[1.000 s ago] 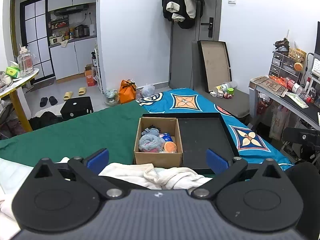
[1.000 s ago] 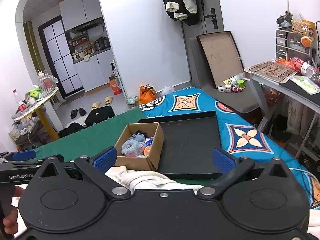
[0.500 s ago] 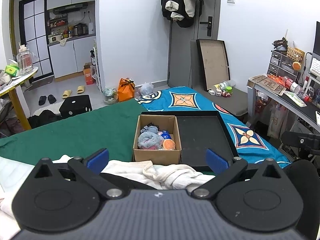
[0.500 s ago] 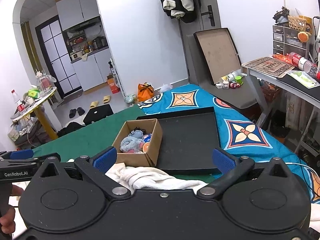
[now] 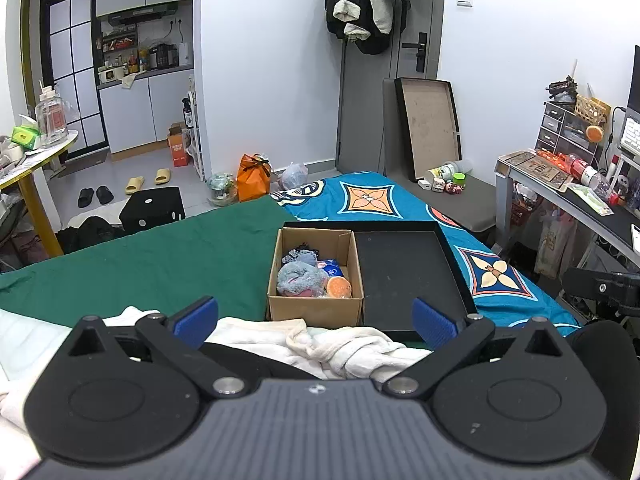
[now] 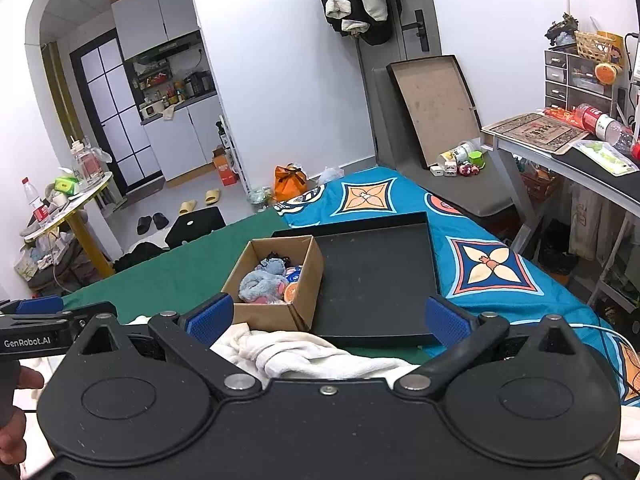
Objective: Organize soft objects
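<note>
Bed: white cloth lies btwn/under both jaws, spread wide; prob untouched.

gripper spread wide, above towel

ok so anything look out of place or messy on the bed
Mainly the white cloth: it lies crumpled in a loose heap at the near edge of the bed, just in front of the cardboard box, not folded or put away. The soft toys are jumbled inside the box, while the black tray beside it holds nothing. Both tongs are open.
</note>
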The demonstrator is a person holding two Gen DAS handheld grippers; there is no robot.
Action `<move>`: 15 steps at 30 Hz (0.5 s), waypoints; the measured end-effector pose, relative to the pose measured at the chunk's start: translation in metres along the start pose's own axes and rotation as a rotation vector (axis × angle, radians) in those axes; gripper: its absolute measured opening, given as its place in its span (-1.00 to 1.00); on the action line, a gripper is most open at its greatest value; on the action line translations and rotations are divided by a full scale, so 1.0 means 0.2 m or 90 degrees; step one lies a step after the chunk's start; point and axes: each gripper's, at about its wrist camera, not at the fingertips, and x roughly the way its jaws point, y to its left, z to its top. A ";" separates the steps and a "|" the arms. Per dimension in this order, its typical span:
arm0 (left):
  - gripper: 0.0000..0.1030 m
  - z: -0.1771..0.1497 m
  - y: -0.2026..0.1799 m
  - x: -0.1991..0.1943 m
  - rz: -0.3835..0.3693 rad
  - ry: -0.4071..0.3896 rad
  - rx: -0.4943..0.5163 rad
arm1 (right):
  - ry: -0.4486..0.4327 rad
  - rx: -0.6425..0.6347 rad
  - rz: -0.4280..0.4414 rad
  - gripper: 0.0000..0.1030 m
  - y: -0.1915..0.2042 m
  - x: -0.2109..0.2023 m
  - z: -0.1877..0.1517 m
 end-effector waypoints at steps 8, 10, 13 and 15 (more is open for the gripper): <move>0.99 0.00 0.00 0.00 0.000 0.001 0.000 | 0.000 -0.002 0.000 1.00 0.00 0.00 -0.01; 0.99 0.00 0.00 0.00 -0.001 0.001 0.001 | 0.000 -0.002 0.000 1.00 0.00 0.00 -0.01; 0.99 0.00 0.00 0.00 0.000 0.001 0.000 | 0.001 -0.003 0.000 1.00 0.01 0.00 -0.01; 0.99 0.00 0.00 0.00 0.001 0.003 -0.001 | 0.002 -0.005 0.000 1.00 0.01 0.00 -0.01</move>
